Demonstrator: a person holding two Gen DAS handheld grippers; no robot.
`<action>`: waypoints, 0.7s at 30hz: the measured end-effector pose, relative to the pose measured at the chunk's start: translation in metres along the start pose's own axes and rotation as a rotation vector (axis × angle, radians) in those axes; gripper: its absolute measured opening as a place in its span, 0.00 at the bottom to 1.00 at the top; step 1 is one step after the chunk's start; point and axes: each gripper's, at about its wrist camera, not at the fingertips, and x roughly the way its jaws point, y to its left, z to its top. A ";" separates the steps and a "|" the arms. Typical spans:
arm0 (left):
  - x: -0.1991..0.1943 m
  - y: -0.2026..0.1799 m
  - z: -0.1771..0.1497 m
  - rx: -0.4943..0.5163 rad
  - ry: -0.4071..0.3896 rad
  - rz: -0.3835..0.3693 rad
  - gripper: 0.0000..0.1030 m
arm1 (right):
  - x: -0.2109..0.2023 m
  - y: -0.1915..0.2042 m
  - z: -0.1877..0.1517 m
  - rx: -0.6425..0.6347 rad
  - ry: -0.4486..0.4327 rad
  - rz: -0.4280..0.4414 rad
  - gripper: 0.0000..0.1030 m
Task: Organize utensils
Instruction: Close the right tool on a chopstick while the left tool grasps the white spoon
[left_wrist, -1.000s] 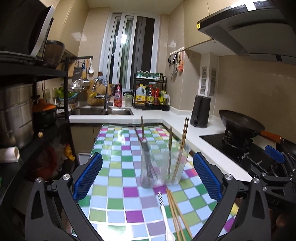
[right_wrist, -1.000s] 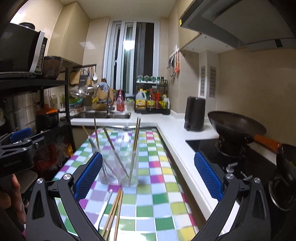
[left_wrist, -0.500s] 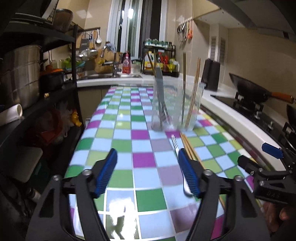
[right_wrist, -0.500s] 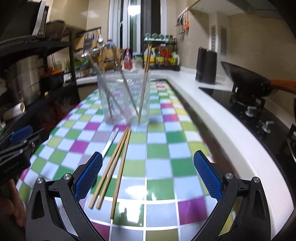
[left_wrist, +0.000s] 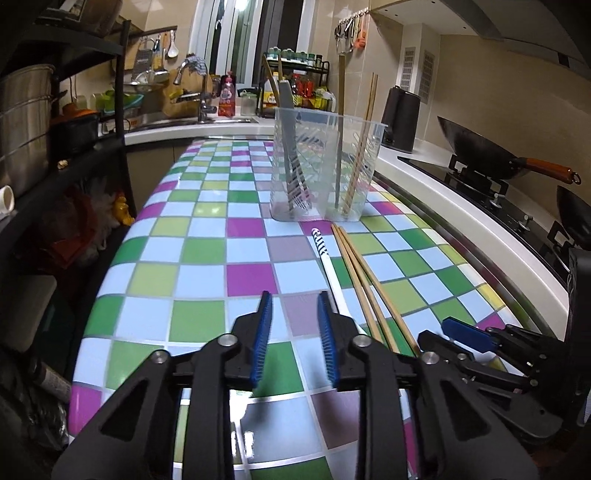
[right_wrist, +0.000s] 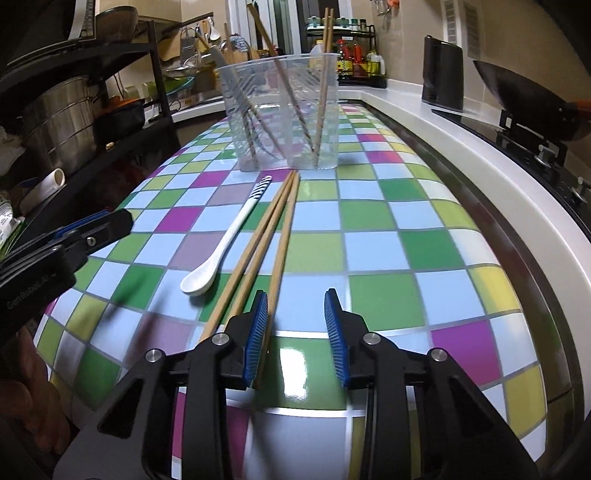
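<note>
A clear plastic utensil holder stands on the checkered table, with chopsticks and a grey utensil in it. In front of it lie a white spoon with a striped handle and three wooden chopsticks. My left gripper is low over the table, partly closed and empty, just left of the spoon. My right gripper is partly closed and empty; its left finger sits at the chopsticks' near ends.
A wok and hob are on the right, with a black kettle on the white counter. A black rack with pots stands left. A sink and bottle rack are at the back.
Both grippers have dropped low over the table and moved toward the loose utensils. Both have narrowed from wide open to a small gap.
</note>
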 end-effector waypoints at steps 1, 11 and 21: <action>0.002 -0.001 -0.001 -0.006 0.009 -0.010 0.20 | 0.002 0.002 -0.001 -0.006 0.007 0.001 0.31; 0.034 -0.015 -0.008 -0.097 0.153 -0.125 0.20 | 0.005 -0.002 -0.004 -0.024 0.029 -0.034 0.06; 0.053 -0.030 -0.014 -0.112 0.236 -0.117 0.21 | 0.004 -0.011 -0.004 -0.035 0.029 -0.047 0.06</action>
